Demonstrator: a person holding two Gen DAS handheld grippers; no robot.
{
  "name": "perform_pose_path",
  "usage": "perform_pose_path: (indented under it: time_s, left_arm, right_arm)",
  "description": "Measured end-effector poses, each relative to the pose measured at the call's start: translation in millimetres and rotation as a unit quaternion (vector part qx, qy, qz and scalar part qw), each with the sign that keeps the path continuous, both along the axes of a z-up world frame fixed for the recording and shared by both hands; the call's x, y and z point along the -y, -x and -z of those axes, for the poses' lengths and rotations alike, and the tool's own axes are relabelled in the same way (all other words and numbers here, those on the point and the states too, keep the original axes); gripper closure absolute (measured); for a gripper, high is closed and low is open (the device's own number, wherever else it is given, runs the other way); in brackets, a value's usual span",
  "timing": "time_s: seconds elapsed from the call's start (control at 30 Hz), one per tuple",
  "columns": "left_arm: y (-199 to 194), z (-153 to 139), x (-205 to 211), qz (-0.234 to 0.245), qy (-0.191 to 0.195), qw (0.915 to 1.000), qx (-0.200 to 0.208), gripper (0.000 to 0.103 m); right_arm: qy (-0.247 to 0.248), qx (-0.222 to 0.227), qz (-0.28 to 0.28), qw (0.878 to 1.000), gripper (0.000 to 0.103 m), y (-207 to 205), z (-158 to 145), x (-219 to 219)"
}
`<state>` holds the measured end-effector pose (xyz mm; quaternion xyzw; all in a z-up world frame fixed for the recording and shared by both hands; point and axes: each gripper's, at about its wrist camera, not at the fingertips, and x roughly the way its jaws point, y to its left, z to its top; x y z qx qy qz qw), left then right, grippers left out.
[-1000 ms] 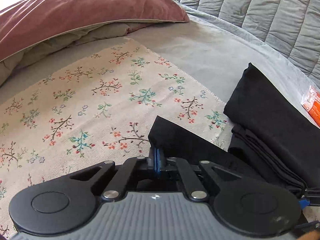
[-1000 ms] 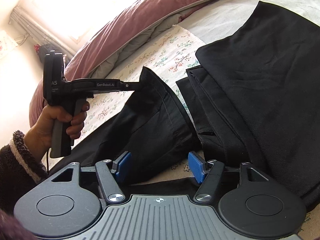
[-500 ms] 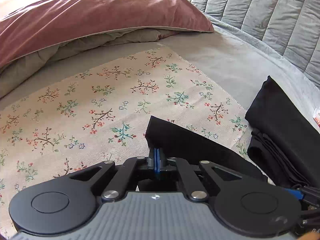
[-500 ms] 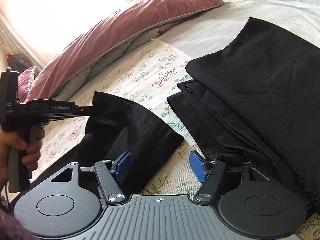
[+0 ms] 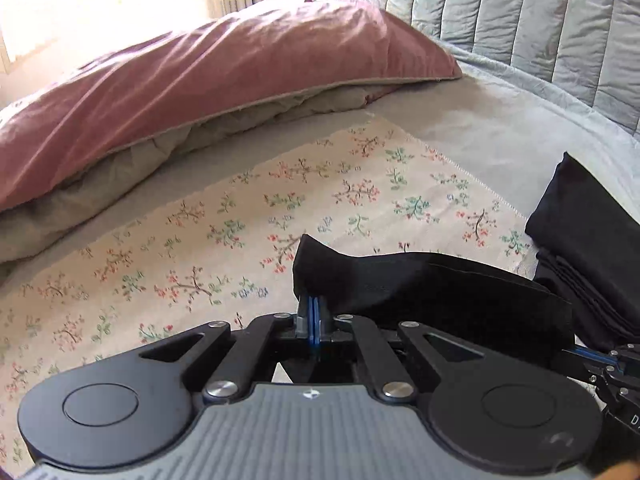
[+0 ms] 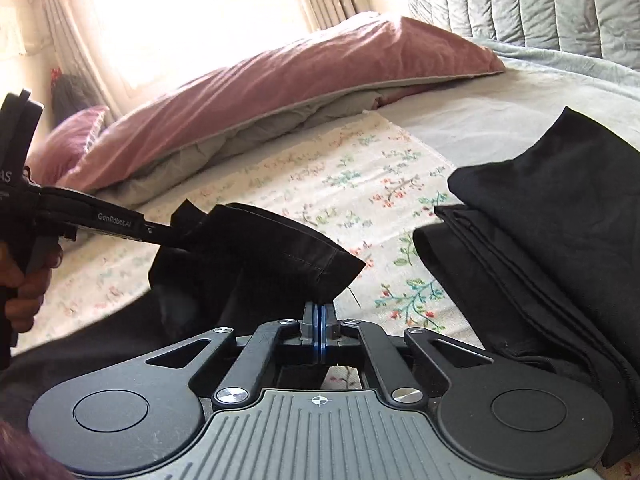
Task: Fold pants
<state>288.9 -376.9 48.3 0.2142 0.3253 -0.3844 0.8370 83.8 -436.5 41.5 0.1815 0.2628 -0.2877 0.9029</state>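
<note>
A black pair of pants (image 6: pixel 260 256) hangs lifted over the floral cloth, its hem edge stretched between both grippers. My left gripper (image 5: pixel 313 308) is shut on one corner of the hem (image 5: pixel 320 260), blue pads pressed together. It also shows in the right wrist view as the left gripper (image 6: pixel 172 236), held by a hand (image 6: pixel 20 296). My right gripper (image 6: pixel 319 308) is shut on the other corner of the hem (image 6: pixel 340 276). In the left wrist view the pants (image 5: pixel 420 288) run right toward the right gripper (image 5: pixel 576 354), which is half hidden.
A stack of folded black garments (image 6: pixel 560 220) lies on the right, also seen as the dark stack (image 5: pixel 592 240). A floral cloth (image 5: pixel 240 224) covers the grey bed. A pink pillow (image 5: pixel 200 80) on a grey duvet lies behind, with the quilted headboard (image 5: pixel 520 12) beyond.
My right gripper's jaws have gone from wide apart to shut on the hem corner. Both grippers have moved away from the folded stack, and the left one has risen with the hem.
</note>
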Motion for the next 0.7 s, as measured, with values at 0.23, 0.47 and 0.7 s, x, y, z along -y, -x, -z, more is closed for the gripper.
perform_pose_path:
  time_s: [0.23, 0.47, 0.7]
  left_arm:
    - [21, -93, 24, 0.040, 0.053, 0.9934, 0.094, 0.094]
    - [28, -85, 98, 0.081, 0.034, 0.9882, 0.126, 0.094]
    - [39, -31, 149, 0.128, -0.032, 0.9808, 0.143, 0.094]
  right_arm:
    - [-0.009, 0.143, -0.017, 0.989, 0.103, 26, -60, -6]
    - [-0.001, 0.186, 0.019, 0.982, 0.103, 51, -87, 0]
    - [-0.025, 0.182, 0.041, 0.982, 0.103, 78, -98, 20]
